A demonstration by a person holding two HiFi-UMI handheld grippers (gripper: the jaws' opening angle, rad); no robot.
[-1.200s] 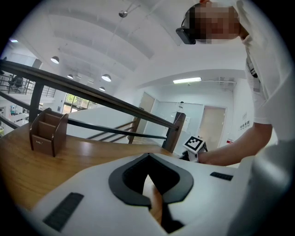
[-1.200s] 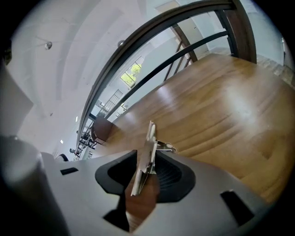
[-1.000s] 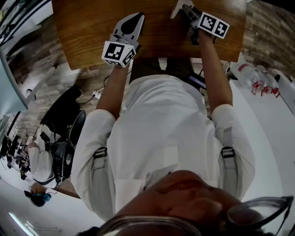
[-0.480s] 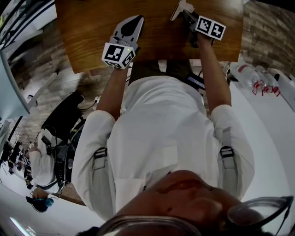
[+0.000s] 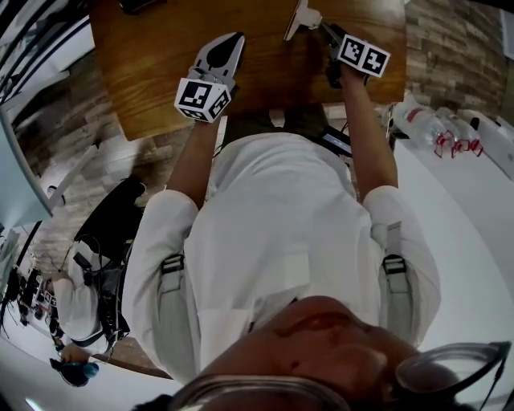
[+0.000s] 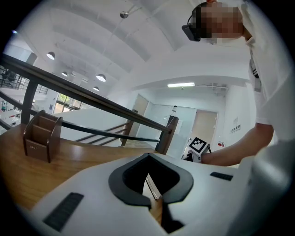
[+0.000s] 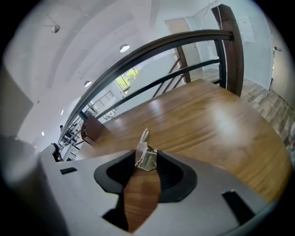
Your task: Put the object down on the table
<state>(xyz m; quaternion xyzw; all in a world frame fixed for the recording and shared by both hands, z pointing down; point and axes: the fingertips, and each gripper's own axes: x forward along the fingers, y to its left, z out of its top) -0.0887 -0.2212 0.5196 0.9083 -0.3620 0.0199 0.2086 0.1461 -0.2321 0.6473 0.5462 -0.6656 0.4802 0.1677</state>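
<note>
**Head view drifted, scrap stayed pinched over the counter**

Since a second before, the counter (image 5: 161, 56) and the right gripper (image 5: 299, 20) had slid slightly left in the head view, and a dark thing (image 5: 140, 4) had come into frame at the counter's far left corner (too cropped to identify). The left gripper (image 5: 233, 42) had hardly shifted. Its jaws were pressed together at the tips with nothing between them, and it lay low over the near part of the counter. The right gripper's jaws were pinching a small crumpled scrap (image 7: 147, 156) at their tips, out over the counter's far right part. Whether the scrap touched the wood could not be told. A brown wooden box (image 6: 41, 136) stood upright on the counter, well apart from both grippers
</note>
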